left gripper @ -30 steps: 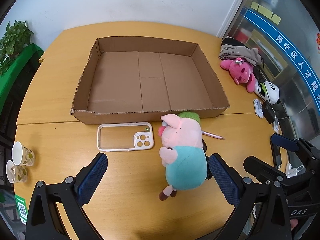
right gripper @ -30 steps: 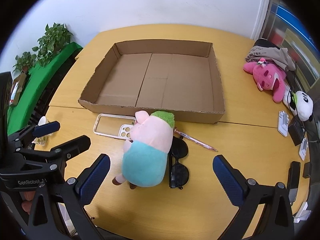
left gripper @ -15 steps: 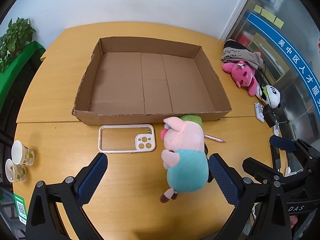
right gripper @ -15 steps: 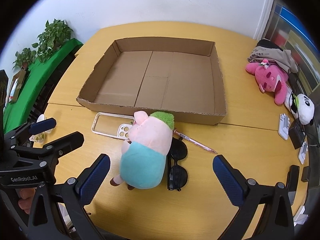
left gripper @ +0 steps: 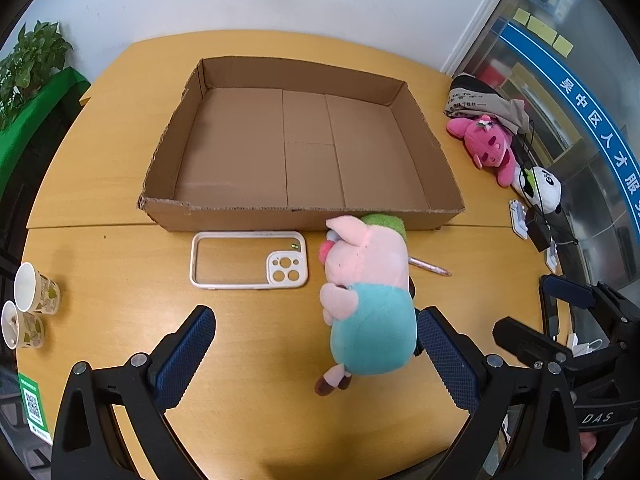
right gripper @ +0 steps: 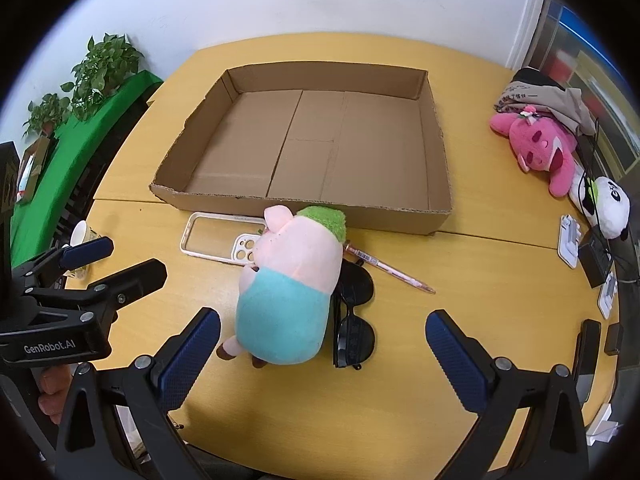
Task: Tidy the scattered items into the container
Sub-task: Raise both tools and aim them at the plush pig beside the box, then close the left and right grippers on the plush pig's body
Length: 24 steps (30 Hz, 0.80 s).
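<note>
An empty shallow cardboard box [left gripper: 248,211] [right gripper: 436,152] lies on the wooden table. In front of it lie a pink pig plush in a teal outfit [left gripper: 370,300] [right gripper: 292,292], a white phone case [left gripper: 248,266] [right gripper: 216,240], black sunglasses [right gripper: 354,320] and a pink pen [left gripper: 430,267] [right gripper: 390,270]. My left gripper [left gripper: 314,356] is open and empty, just short of the plush and case. My right gripper [right gripper: 324,360] is open and empty, just short of the plush and sunglasses.
Two paper cups [left gripper: 30,308] stand at the table's left edge. A pink plush [left gripper: 486,146] [right gripper: 540,148], a panda plush [right gripper: 608,204], a folded cloth [right gripper: 548,98] and chargers [right gripper: 588,248] lie at the right. Plants [right gripper: 100,68] stand at the far left.
Both grippers have drawn back and risen slightly, so the box and items sit a little farther off. Nothing on the table has moved.
</note>
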{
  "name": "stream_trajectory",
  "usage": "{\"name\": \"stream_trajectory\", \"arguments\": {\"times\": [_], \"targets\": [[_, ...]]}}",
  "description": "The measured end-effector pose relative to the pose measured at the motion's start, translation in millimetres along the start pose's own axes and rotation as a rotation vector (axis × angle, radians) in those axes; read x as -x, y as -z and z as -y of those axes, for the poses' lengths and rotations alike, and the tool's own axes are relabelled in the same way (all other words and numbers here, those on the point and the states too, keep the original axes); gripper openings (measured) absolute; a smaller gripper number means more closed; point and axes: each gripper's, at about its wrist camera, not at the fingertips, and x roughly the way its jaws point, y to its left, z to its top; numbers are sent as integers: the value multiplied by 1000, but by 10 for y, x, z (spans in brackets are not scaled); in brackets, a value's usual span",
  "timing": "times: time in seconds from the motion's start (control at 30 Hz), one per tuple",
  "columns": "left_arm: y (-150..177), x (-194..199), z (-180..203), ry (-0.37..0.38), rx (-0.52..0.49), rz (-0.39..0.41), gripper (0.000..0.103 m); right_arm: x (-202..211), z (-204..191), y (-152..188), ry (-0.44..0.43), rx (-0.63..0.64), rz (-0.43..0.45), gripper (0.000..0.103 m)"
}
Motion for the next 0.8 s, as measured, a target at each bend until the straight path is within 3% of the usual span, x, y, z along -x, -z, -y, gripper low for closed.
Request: {"name": "stream_trajectory", "arguments": {"times": [0.37, 0.6, 0.8], "targets": [[54, -28, -60, 1, 38, 2, 102, -39, 2, 1, -3, 9, 1, 102], [96, -194, -7, 12, 11, -65, 102, -126, 84, -17, -18, -47, -14, 102], [51, -598, 53, 28, -12, -132, 102, -264, 251, -91, -75, -93, -16, 102]]}}
